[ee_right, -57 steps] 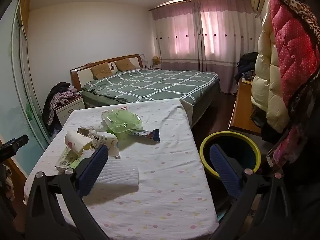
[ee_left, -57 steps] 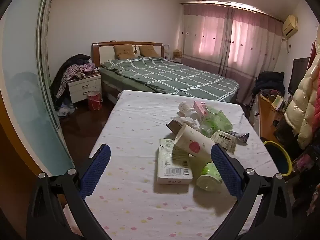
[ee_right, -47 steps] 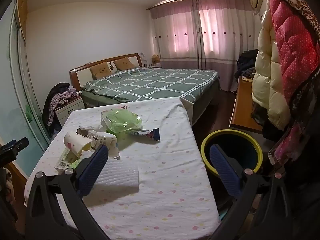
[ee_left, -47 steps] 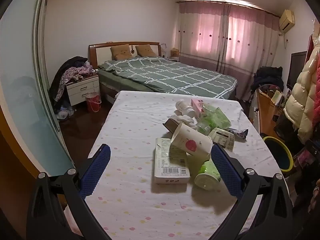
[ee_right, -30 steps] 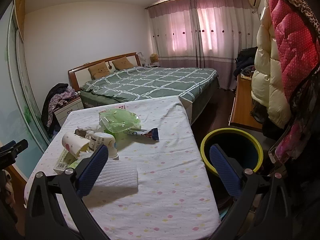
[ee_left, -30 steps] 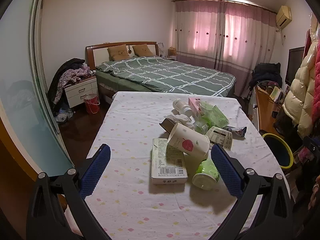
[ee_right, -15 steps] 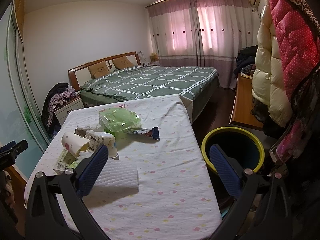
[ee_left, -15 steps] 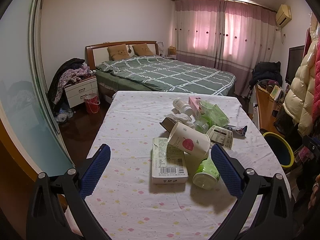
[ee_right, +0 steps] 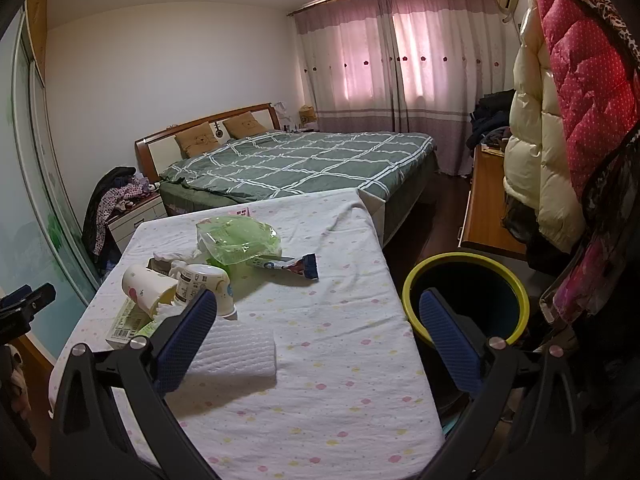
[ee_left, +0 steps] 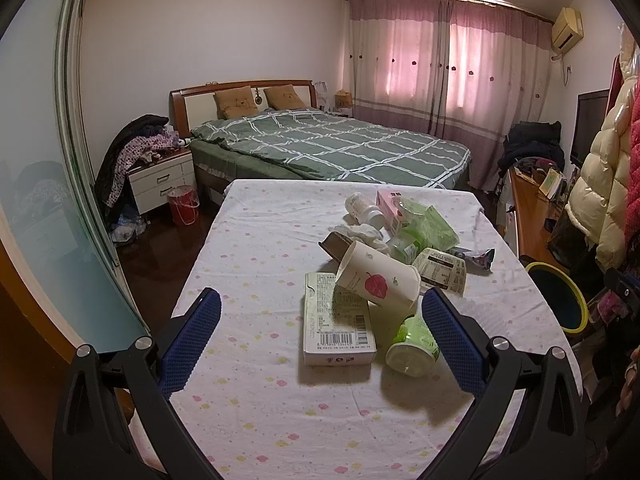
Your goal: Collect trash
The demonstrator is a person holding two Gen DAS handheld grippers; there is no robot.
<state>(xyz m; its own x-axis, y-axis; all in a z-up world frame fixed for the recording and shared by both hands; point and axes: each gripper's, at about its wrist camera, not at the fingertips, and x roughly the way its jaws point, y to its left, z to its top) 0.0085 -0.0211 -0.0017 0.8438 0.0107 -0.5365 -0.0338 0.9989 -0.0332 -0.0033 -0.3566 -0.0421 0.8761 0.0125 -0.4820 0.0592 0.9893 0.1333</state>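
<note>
A pile of trash lies on the table with the dotted cloth (ee_left: pixel 260 264): a white carton with a barcode (ee_left: pixel 338 322), a paper cup with a red leaf (ee_left: pixel 376 280) leaning on it, a green cup (ee_left: pixel 412 346) on its side, a green plastic bag (ee_left: pixel 428 226), a labelled tub (ee_left: pixel 442 270) and a snack wrapper (ee_right: pixel 290 266). My left gripper (ee_left: pixel 320 320) is open and empty, hovering just before the carton. My right gripper (ee_right: pixel 318 320) is open and empty above the table's right part, near a folded white cloth (ee_right: pixel 236 350). A yellow-rimmed bin (ee_right: pixel 466 300) stands right of the table.
A bed with a green checked cover (ee_left: pixel 332 148) lies behind the table. A nightstand with clothes (ee_left: pixel 160 176) and a red bucket (ee_left: pixel 183 210) are at the left. A wooden desk (ee_right: pixel 486 208) and hanging coats (ee_right: pixel 560 120) are at the right. A glass sliding door (ee_left: pixel 48 208) runs along the left.
Both views have drifted slightly; the trash pile sits a little lower and nearer in the left wrist view. Both grippers stay open and empty.
</note>
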